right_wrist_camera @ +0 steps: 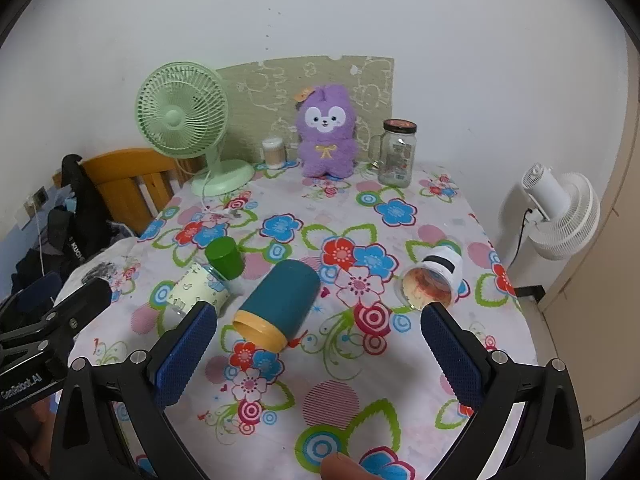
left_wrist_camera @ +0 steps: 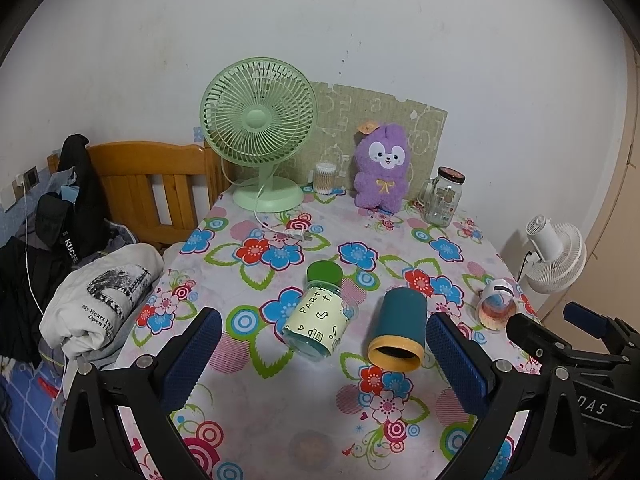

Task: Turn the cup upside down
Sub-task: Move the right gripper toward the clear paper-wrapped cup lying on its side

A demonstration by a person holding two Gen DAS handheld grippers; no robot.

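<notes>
A teal cup with a yellow rim [left_wrist_camera: 398, 330] lies on its side on the floral tablecloth, its open mouth toward me; it also shows in the right wrist view [right_wrist_camera: 280, 304]. My left gripper [left_wrist_camera: 324, 340] is open and empty, its blue pads to either side of the jar and the cup, nearer than both. My right gripper [right_wrist_camera: 320, 324] is open and empty, just short of the cup. It shows at the right edge of the left wrist view [left_wrist_camera: 560, 328].
A labelled jar with a green lid [left_wrist_camera: 320, 312] lies left of the cup. A small clear cup [right_wrist_camera: 434, 280] lies on its side at the right. A green fan [left_wrist_camera: 260, 132], a purple plush [left_wrist_camera: 382, 166] and a glass jar [left_wrist_camera: 442, 196] stand at the back. A white fan [right_wrist_camera: 560, 216] is beyond the table's right edge.
</notes>
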